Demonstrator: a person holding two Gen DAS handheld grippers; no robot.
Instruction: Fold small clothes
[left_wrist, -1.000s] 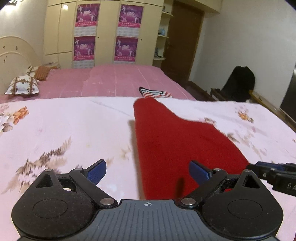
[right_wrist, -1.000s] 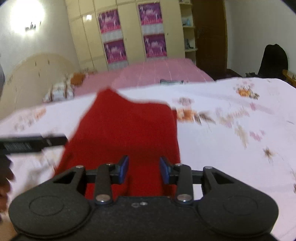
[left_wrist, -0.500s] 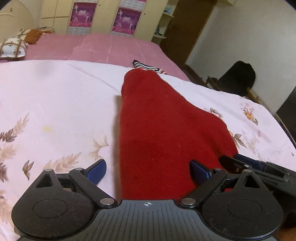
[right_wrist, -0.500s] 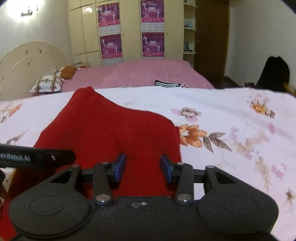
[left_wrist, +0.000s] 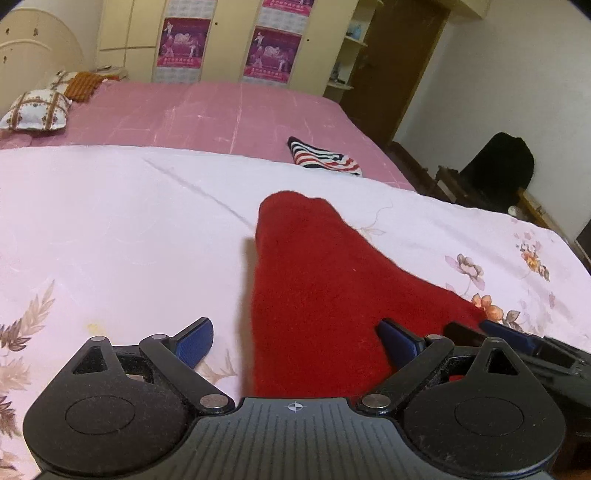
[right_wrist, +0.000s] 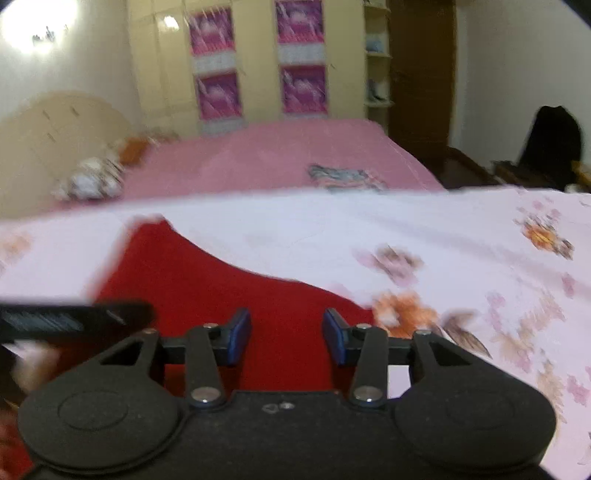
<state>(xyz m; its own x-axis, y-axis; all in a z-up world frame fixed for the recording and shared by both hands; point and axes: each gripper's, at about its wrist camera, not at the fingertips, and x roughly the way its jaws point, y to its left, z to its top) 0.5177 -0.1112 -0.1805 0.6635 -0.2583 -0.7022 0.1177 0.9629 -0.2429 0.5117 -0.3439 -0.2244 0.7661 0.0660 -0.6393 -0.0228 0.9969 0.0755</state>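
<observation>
A red fleece garment (left_wrist: 317, 295) lies flat on the floral white sheet (left_wrist: 110, 229), narrowing toward its far end. My left gripper (left_wrist: 295, 343) is open wide at the garment's near edge, its right finger over the red cloth and its left finger over the sheet. My right gripper (right_wrist: 286, 336) is open over the garment's near right part (right_wrist: 207, 288) and holds nothing. The right gripper's fingers (left_wrist: 506, 334) show at the right in the left wrist view. The left gripper's side (right_wrist: 74, 317) shows at the left in the right wrist view, which is blurred.
A striped folded garment (left_wrist: 325, 158) lies on the pink bedspread (left_wrist: 207, 114) beyond the sheet. Pillows (left_wrist: 35, 110) sit at the far left by the headboard. A wardrobe with posters stands at the back. A dark chair (left_wrist: 495, 173) stands at the right.
Both grippers have tilted up and drawn back a little. The red garment looks farther and smaller in the left wrist view. The right wrist view has swung right and is blurred by motion.
</observation>
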